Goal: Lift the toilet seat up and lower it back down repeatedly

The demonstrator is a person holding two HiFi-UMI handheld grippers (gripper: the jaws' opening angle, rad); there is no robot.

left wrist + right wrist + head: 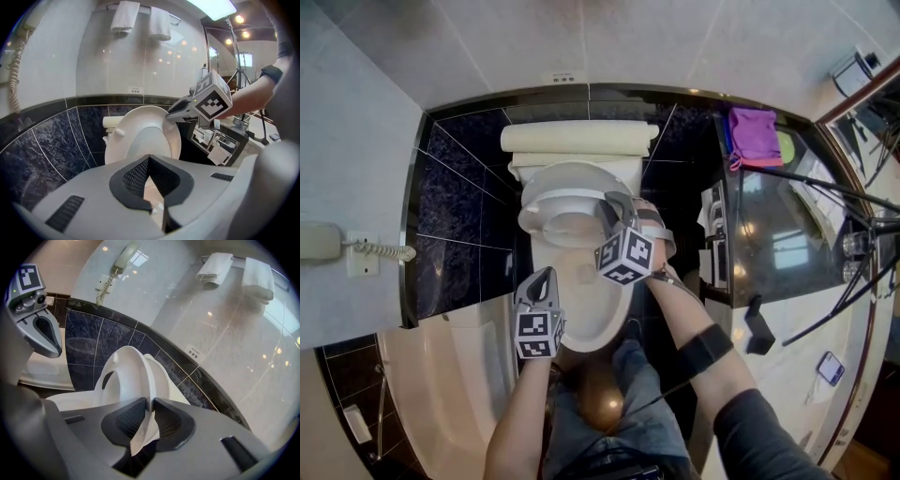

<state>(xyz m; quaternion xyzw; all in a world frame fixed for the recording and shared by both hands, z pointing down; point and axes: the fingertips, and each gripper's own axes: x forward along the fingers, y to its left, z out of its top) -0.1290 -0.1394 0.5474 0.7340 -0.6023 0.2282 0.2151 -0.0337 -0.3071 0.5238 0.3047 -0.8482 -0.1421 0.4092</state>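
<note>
Glossy white oval toilet seat [551,214] stands half raised over the smooth bowl [592,314], its rim pinched between the right gripper's [614,208] meshed dark pads [130,420]. Left gripper [544,281], jaws together and empty, angles downward beside the bowl's front.

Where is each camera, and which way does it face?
Head view: on the person's head, facing steeply down at the toilet bowl; shows both forearms, left gripper, right gripper.
Left gripper view: rides the left gripper, facing the raised toilet seat; shows its shut jaws, the right gripper.
Right gripper view: rides the right gripper, facing along the seat it clamps; shows the left gripper.
All share the toilet seat.
</note>
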